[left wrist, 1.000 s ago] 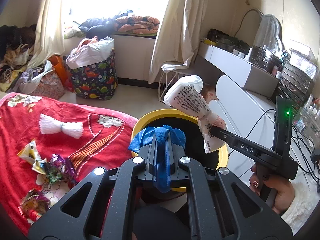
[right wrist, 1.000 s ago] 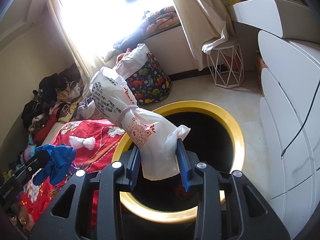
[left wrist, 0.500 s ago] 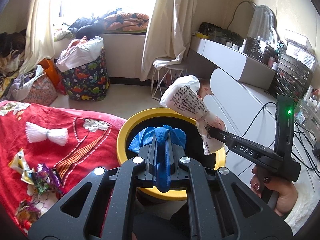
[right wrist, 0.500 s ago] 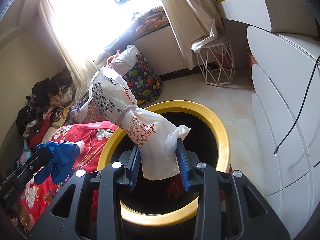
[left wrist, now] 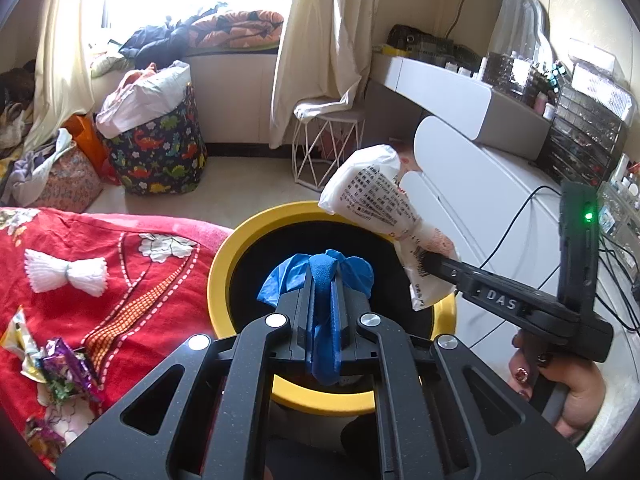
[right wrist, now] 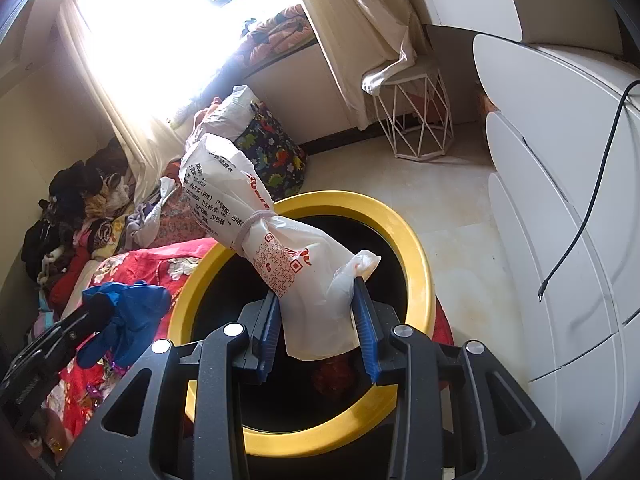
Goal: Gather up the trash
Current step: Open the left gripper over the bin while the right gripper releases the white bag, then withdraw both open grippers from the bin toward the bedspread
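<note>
Left gripper — jaws are pressing fully together on a blue glove, whose crumpled cuff is bulging out past the tips. It is hanging over the near half of the bin, so the glove, once let go, should be falling inside and not on the bed.

Right gripper — jaws are standing partly apart, and the pads are pinching the loose lower end of a white bag. The bag is sticking up and away to the left, tied at its waist with a pale band. Its held end is sitting over the dark mouth; its far end is reaching past the left rim. In my judgement the grip is low on the bag so that the bulk is tipping over the opening on release, though the far end could be catching the rim.

The bin, yellow-rimmed and black inside, is standing on the floor between the bed on the left and the white drawers on the right. Something red is lying at its bottom; what it is cannot be told.

Left of the bin, on the red blanket, wrappers are lying near, and a white tassel is lying further out — the wrappers are still awaiting collection.

Further off, a dinosaur-print bag and a wire stool are standing by the curtained window.
</note>
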Motion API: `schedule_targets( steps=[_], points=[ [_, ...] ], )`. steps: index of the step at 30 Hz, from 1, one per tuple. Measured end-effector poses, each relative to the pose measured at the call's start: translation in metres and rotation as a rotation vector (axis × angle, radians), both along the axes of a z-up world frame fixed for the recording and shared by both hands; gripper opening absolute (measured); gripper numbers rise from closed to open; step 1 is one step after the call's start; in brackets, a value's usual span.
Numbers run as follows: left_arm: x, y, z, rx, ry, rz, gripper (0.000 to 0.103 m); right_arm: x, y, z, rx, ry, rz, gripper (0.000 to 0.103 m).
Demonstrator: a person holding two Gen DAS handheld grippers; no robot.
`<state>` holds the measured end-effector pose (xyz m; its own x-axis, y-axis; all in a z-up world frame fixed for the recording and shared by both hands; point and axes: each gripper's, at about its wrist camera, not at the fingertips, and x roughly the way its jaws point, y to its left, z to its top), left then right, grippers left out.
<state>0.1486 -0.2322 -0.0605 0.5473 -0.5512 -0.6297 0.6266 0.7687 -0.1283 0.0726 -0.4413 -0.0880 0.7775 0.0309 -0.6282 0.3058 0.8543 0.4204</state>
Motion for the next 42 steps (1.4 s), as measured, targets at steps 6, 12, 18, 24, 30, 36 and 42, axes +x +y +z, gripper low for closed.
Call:
schedule_targets(
  steps=[6,12,18,24,30,36,42],
  points=[
    [0.011,-0.008,-0.013,0.015,0.037,0.005,0.003,0.003,-0.007,-0.008,0.013,0.029,-0.027,0.033],
    [0.018,-0.017,-0.024,0.035,0.058,0.003,0.003,0.003,-0.008,-0.012,0.016,0.04,-0.036,0.033],
    [0.027,-0.022,-0.031,0.045,0.072,0.004,0.003,0.003,-0.008,-0.013,0.018,0.039,-0.039,0.036],
    [0.032,-0.016,-0.03,0.023,0.107,0.035,0.062,0.004,-0.013,-0.016,0.035,0.042,-0.045,0.049],
    [0.026,-0.004,-0.018,-0.015,0.097,0.071,0.087,0.001,-0.01,-0.011,0.003,0.028,-0.056,0.06],
    [0.016,0.008,-0.006,-0.036,0.081,0.096,0.092,0.0,-0.006,-0.007,-0.007,0.016,-0.056,0.067],
    [0.008,0.02,0.001,-0.051,0.066,0.121,0.092,-0.001,-0.001,-0.003,-0.02,0.007,-0.045,0.068]
  ],
)
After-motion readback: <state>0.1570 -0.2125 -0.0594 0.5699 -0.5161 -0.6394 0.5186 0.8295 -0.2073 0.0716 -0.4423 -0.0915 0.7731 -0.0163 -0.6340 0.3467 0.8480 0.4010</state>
